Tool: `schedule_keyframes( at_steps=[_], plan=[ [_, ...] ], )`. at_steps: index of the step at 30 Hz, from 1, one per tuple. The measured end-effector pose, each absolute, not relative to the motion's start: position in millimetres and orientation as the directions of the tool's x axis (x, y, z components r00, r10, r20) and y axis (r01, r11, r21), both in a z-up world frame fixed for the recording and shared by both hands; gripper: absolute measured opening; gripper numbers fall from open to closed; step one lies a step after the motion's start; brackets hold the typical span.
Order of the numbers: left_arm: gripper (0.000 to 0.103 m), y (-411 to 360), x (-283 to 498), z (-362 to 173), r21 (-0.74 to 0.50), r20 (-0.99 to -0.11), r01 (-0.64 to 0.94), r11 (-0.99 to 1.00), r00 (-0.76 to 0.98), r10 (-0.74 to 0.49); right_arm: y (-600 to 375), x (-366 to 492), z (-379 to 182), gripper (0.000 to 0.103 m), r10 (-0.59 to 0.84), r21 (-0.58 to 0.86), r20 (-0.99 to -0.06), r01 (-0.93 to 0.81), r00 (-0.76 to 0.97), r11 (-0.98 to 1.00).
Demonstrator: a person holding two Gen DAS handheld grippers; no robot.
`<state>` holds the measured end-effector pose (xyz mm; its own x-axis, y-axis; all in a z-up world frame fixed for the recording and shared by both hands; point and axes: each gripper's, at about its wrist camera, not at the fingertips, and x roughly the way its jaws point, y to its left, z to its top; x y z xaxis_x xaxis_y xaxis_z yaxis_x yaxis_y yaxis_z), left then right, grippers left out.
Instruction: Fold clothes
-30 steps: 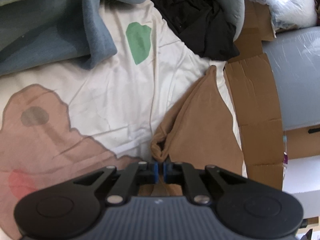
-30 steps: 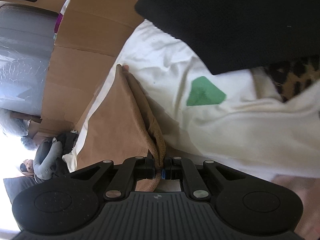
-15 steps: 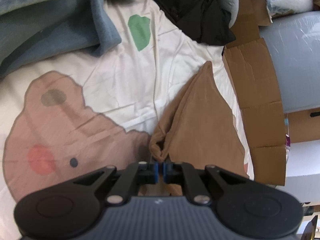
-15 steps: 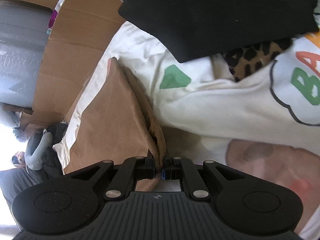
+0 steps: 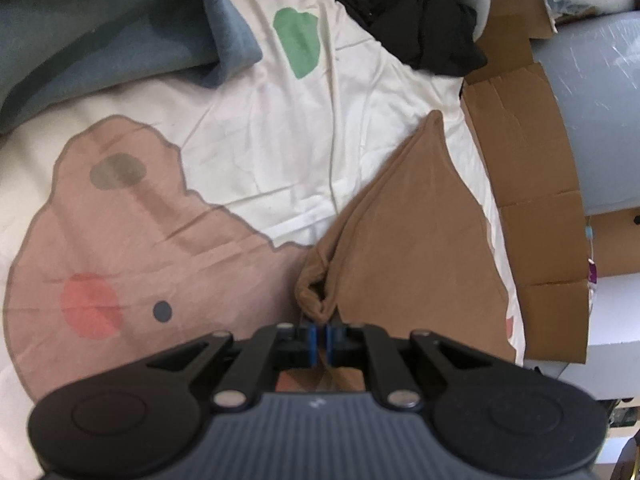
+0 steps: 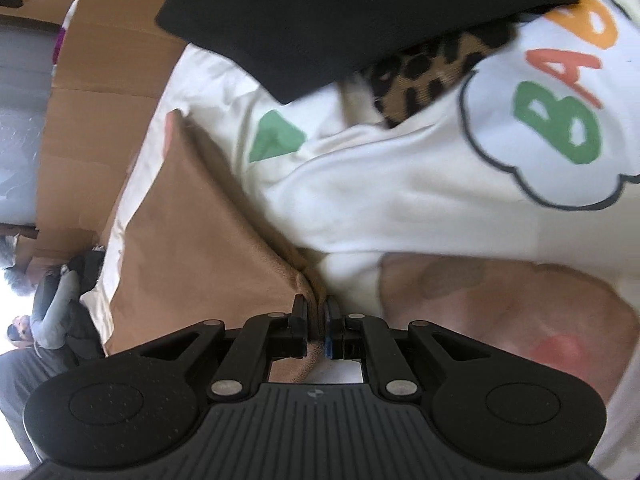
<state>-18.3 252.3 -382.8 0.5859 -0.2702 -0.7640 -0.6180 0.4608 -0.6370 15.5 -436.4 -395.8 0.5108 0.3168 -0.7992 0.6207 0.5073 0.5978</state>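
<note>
1. Tan garment (image 5: 404,248) lies doubled on the printed bedsheet (image 5: 256,132), running forward from both tongs and tapering to a point at the far end; bunched edge sits right at the left tips.
2. Left tongs (image 5: 319,338) are pinched together on the near bunched edge of the tan garment, cloth pulled into the gap. Likely held there to keep the layers aligned.
3. Right tongs (image 6: 318,330) are clamped on another part of its edge, fabric squeezed between the pads; garment spreads ahead and left of them. The two grips probably keep that edge taut for a fold or drag, can't tell which.
4. Bedsheet bears a pink bear print left of the left tongs and a green patch far ahead.
5. Ahead of the right tongs: black garment (image 6: 340,20) over a leopard-print piece (image 6: 428,76).
6. Far ahead-left of the left tongs: blue-grey fleece (image 5: 112,28). Flattened cardboard (image 5: 532,168) lies to the right, beyond the sheet edge.
</note>
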Motion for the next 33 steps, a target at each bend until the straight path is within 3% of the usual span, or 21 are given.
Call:
schedule_keyframes(
  at_steps=[9, 24, 33],
  plan=[
    [0.005, 254.2, -23.7, -399.4, -0.652, -0.752, -0.616, 0.443, 0.6, -0.272, -442.1, 30.8, -355.6, 0.01, 0.287, 0.513, -0.847, 0.548, 0.448, 0.661],
    [0.006, 258.6, -37.8, -415.2, -0.709, -0.697, -0.568, 0.418, 0.654, -0.294, -302.3, 122.3, -332.6, 0.01, 0.427, 0.503, -0.844, 0.207, 0.324, 0.839],
    [0.007, 261.5, -37.5, -420.3, -0.712, -0.691, -0.543, 0.445, 0.653, -0.309, -217.7, 142.0, -351.0, 0.01, 0.487, 0.494, -0.841, -0.032, 0.236, 0.869]
  ],
)
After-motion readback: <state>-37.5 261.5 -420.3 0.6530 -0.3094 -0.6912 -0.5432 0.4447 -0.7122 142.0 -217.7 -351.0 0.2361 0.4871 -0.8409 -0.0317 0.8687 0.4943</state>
